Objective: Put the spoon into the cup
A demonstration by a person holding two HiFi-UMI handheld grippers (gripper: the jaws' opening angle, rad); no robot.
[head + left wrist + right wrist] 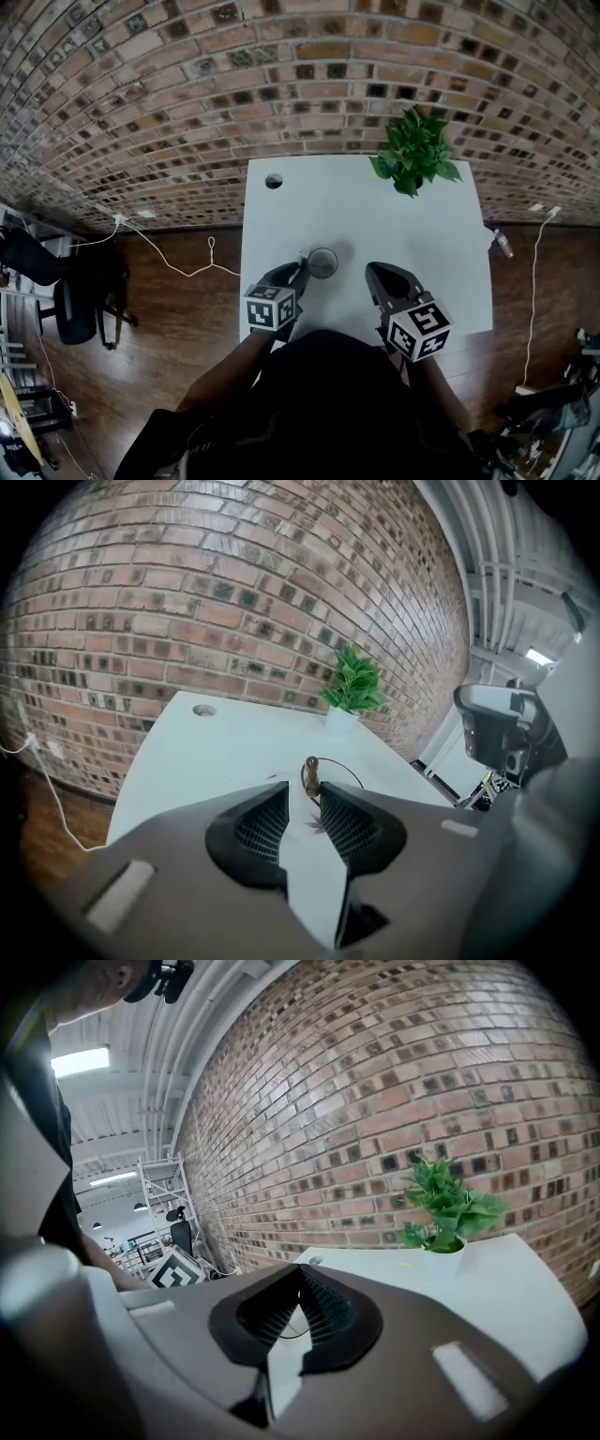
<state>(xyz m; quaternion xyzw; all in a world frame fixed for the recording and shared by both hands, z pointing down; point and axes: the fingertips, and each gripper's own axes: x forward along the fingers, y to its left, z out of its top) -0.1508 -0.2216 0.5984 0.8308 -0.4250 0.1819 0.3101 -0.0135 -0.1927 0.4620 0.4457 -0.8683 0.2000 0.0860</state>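
Spoon (310, 774) stands in cup (322, 262) mid-frame on white table (441, 253); left gripper (302, 797) released, jaws apart just short of the handle. Right gripper (299, 1277) clenched on nothing, right of cup. Potted plant (412, 155) upper right, cable hole (274, 180) upper left, brick wall (187, 94) behind.

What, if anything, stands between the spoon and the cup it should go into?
Nothing visible does. The spoon already seems to stand in the cup, its brown handle end just past the parted tips of the left gripper. The plant sits far off at the back edge of the table.
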